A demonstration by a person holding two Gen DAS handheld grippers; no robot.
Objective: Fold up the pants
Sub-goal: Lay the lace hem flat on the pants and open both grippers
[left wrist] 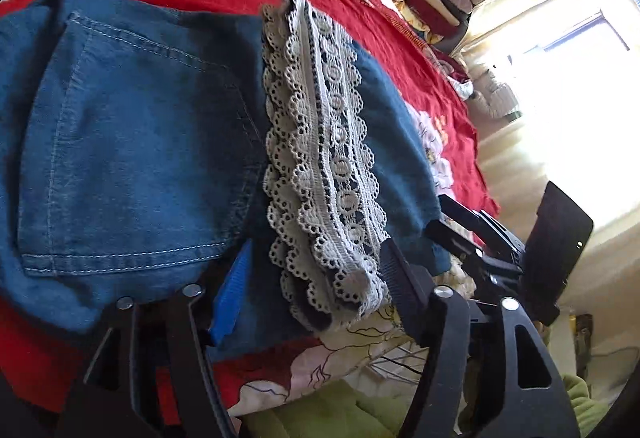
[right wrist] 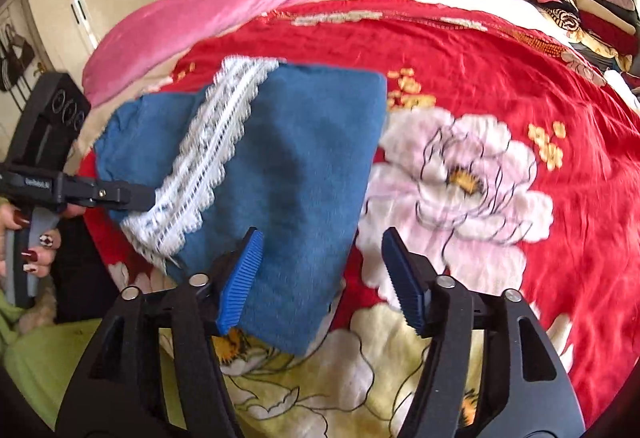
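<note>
A folded pair of blue denim pants (right wrist: 280, 166) with a white lace trim strip (left wrist: 320, 142) lies on a red floral bedspread (right wrist: 500, 86), close to the bed's near edge. The left gripper (left wrist: 316, 278) stands spread over the pants' near end, its blue ribbed pad (left wrist: 232, 294) resting on the denim beside the lace, pinching nothing. The right gripper (right wrist: 320, 278) is also spread, one pad over the denim's near corner, the other above a pink printed flower (right wrist: 452, 182). A pink blanket (right wrist: 192, 22) lies along the far left edge, and a stack of folded clothes (right wrist: 576, 2) sits at the far right corner.
</note>
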